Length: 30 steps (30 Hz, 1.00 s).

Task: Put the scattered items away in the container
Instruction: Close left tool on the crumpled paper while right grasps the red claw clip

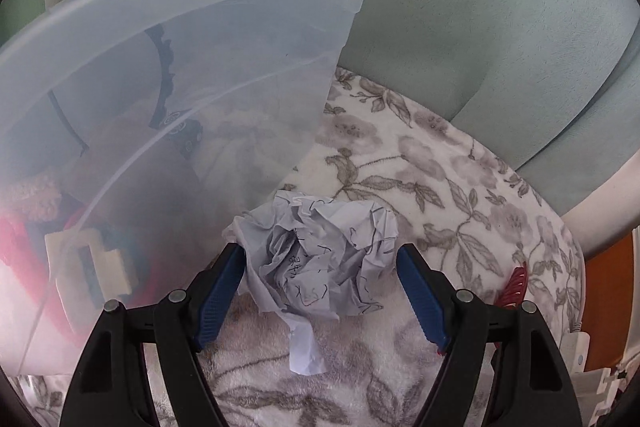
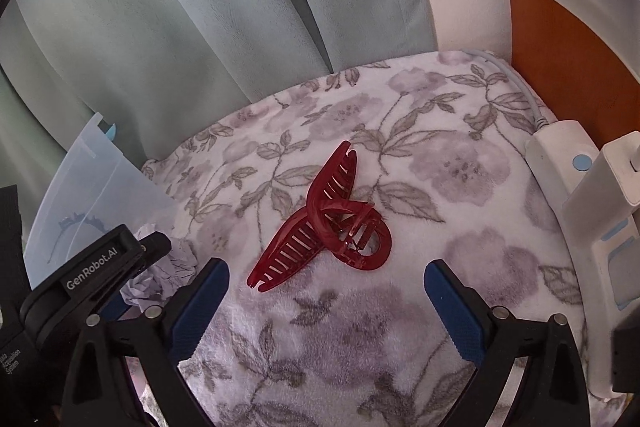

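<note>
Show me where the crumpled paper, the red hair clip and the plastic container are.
crumpled paper (image 1: 320, 251): left wrist view, middle of the wad.
red hair clip (image 2: 320, 223): right wrist view, on its hinge.
plastic container (image 1: 248, 39): left wrist view, translucent wall.

crumpled paper (image 1: 320, 255) beside translucent container (image 1: 200, 67); red hair claw (image 2: 320, 223) apart.

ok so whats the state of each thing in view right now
left gripper: open, fingers either side of paper
right gripper: open, empty
crumpled white paper ball: loose on blanket
dark red plastic hair claw: lying on blanket, ungrasped
translucent plastic container: lidless, items inside
</note>
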Tool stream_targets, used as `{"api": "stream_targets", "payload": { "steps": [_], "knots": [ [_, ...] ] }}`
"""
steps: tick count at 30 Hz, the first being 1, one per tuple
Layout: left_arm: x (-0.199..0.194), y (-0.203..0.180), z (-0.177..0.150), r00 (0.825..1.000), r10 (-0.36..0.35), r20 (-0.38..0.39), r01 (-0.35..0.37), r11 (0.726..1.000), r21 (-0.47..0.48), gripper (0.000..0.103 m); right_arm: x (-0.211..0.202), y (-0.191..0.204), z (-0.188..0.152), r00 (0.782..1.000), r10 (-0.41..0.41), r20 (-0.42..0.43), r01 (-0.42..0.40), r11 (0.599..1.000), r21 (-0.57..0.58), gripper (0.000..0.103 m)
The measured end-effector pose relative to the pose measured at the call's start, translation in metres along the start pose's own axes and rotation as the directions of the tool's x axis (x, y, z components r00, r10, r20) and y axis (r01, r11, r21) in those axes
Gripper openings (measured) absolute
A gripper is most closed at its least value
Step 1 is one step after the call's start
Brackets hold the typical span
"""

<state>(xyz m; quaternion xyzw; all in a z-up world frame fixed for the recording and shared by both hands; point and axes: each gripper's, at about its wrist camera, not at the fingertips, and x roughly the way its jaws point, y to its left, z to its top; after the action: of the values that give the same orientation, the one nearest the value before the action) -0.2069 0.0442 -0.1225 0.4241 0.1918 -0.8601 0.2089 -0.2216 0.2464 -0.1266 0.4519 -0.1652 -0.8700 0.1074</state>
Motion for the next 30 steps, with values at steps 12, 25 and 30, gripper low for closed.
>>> {"api": "stream_targets", "payload": {
  "steps": [12, 25, 30],
  "knots": [
    [0.006, -0.008, -0.005, 0.998, -0.007, 0.066, 0.002, 0.997, 0.075, 0.079, 0.034, 0.007, 0.012, 0.995, -0.090, -0.049, 0.091, 0.996, 0.022, 0.083],
    [-0.003, -0.006, -0.009, 0.994, -0.065, 0.092, 0.054, 0.991, 0.120, 0.066, 0.021, 0.000, 0.013, 0.998, -0.058, -0.020, 0.059, 0.997, 0.045, 0.060],
    [-0.011, 0.006, -0.014, 0.993, -0.081, 0.085, 0.069, 0.989, 0.131, 0.064, 0.018, -0.005, 0.013, 0.998, -0.048, -0.030, 0.049, 0.997, 0.056, 0.059]
  ]
}}
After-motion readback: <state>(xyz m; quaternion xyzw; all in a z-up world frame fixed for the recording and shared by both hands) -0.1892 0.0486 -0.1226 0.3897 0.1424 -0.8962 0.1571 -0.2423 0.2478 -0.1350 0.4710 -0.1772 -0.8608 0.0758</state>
